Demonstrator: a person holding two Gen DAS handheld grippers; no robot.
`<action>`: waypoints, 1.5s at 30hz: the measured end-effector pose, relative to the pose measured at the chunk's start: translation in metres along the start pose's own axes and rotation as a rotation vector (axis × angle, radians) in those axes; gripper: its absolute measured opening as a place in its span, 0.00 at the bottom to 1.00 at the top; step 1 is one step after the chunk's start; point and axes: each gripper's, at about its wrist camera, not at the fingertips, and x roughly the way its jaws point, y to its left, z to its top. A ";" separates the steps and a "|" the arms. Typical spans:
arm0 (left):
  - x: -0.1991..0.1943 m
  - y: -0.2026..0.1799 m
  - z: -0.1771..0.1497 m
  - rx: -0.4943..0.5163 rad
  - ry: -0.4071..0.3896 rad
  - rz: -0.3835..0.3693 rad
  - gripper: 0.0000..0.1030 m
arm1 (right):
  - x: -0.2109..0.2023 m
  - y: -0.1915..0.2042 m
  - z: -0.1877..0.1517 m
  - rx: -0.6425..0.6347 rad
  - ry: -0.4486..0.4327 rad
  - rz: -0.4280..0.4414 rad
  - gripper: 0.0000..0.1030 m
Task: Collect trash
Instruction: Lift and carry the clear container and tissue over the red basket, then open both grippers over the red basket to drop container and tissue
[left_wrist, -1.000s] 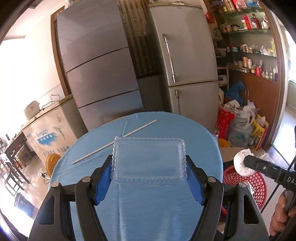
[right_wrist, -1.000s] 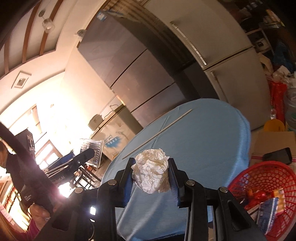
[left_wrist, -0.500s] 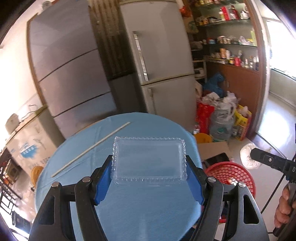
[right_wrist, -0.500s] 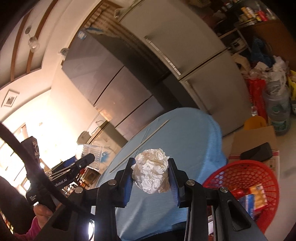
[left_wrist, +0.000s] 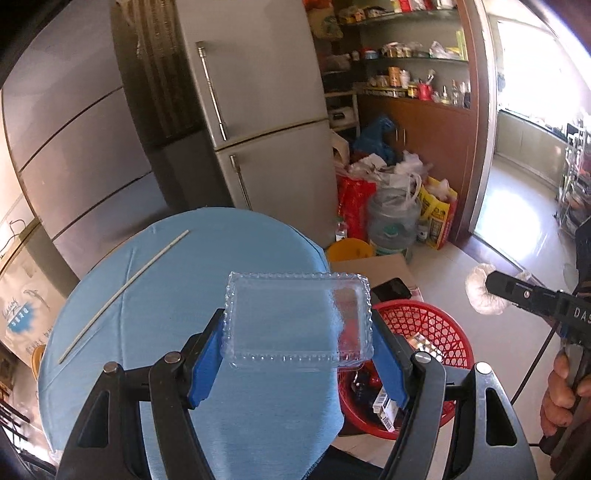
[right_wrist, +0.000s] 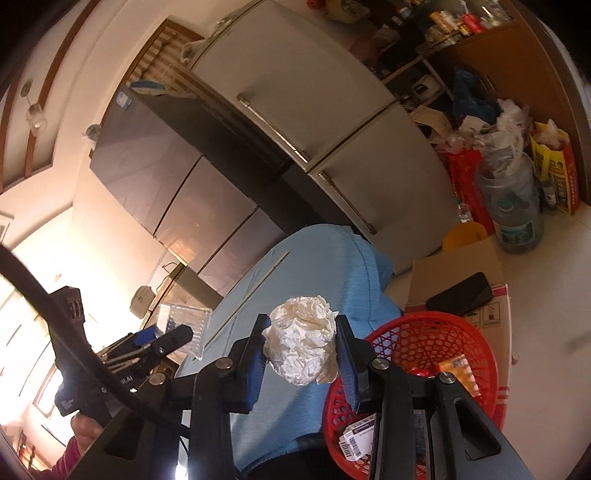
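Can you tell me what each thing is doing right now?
Left gripper: shut on the clear tray.
Clear tray: held up, level.
Right gripper: shut on the paper ball.
Paper ball: crumpled, held.
Red basket: on the floor, some trash inside.
White stick: lying on the table.

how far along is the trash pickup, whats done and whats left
Done: the red basket beside the table already holds several wrappers. In hand: the left gripper clamps a clear plastic tray, and the right gripper clamps a crumpled paper ball; neither is dropped in yet. Left: a thin white stick on the blue tablecloth.
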 end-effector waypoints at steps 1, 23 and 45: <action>0.001 -0.002 0.001 0.005 -0.001 0.005 0.72 | -0.001 -0.001 0.000 0.003 -0.001 0.001 0.36; -0.011 -0.025 0.008 0.089 -0.062 0.058 0.72 | -0.011 0.020 0.007 -0.065 -0.024 0.021 0.36; 0.041 -0.044 0.012 0.103 0.102 -0.191 0.74 | 0.004 -0.012 0.004 0.024 0.008 -0.083 0.51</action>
